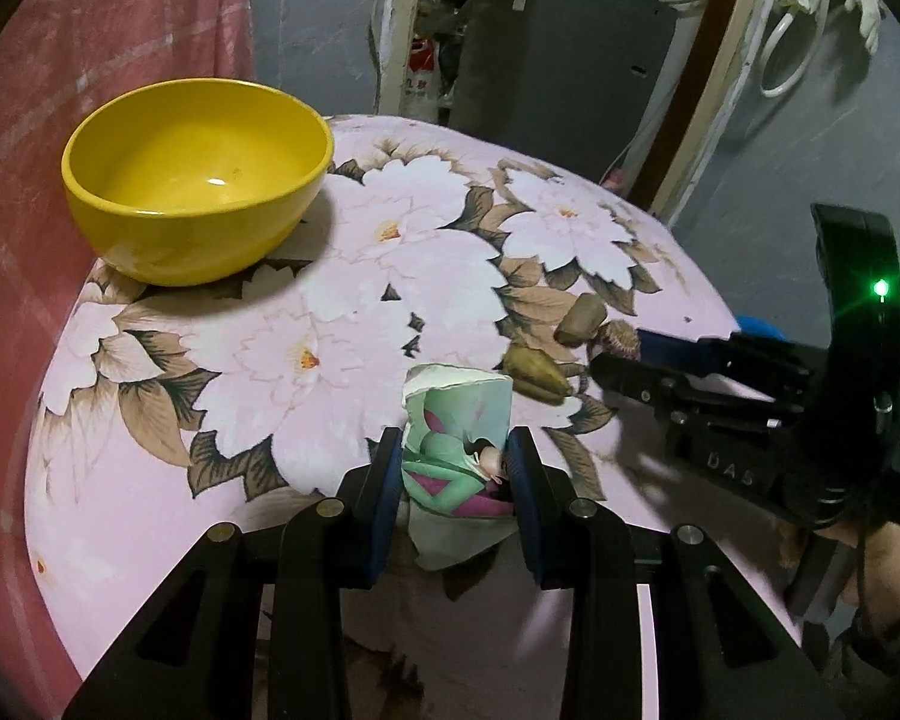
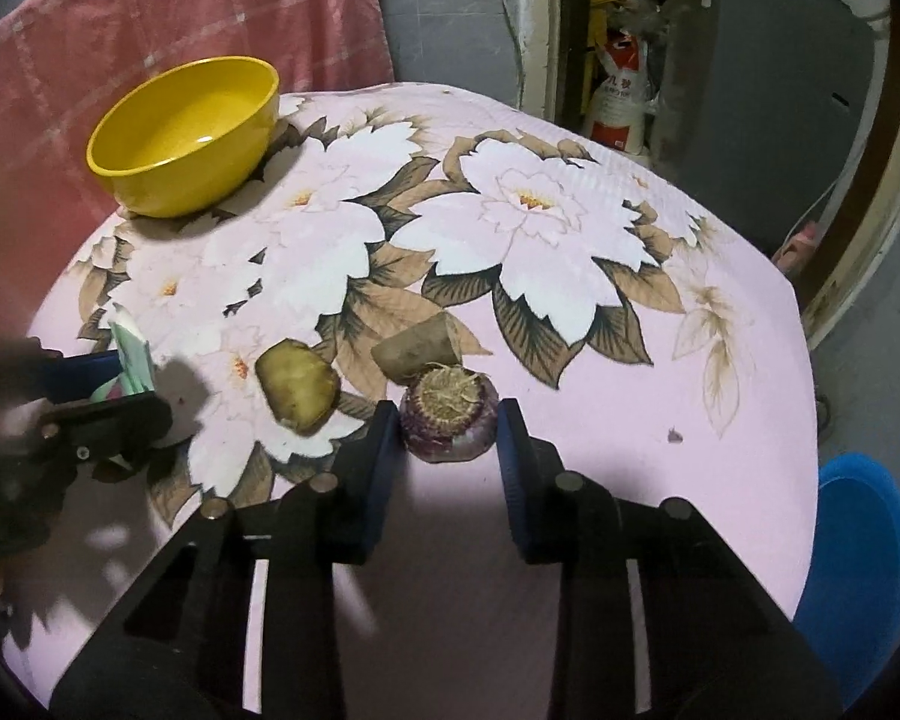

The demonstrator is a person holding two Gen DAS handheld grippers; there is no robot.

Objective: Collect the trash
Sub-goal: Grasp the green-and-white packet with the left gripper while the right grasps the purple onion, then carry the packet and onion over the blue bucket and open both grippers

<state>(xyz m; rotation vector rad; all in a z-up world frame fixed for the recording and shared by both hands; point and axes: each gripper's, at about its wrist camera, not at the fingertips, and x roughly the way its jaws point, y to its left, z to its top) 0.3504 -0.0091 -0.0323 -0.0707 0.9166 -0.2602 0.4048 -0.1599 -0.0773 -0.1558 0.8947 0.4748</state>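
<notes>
So the left claw [image 1: 455,468] is clamped on a crumpled scrap of green-and-white printed paper [image 1: 459,450], pads pressing it from both sides, with the scrap sticking up and forward out of the grip. That piece looks handled.

The right claw [image 2: 449,429] is the interesting one. Its fingers sit either side of a purple onion end with a dry root tuft [image 2: 449,417] on the pink floral-cloth worktop [image 2: 660,360]. The left pad looks to be touching or nearly so, while there's a sliver of gap on the right, so I'd call it open and straddling, not squeezing yet. The onion end lies dead centre between the tips, root side up, roughly round, so no real long axis to line up with.

Just beyond the tips is a tan wedge-shaped vegetable chunk [image 2: 415,348], nearly touching the onion, and off to the claw's left a yellowish-brown peel piece [image 2: 297,387]. The yellow ceramic bowl [image 2: 186,138] is well away, far-left.

My guess: closing straight in grabs the onion, though the wedge could get nudged.
</notes>
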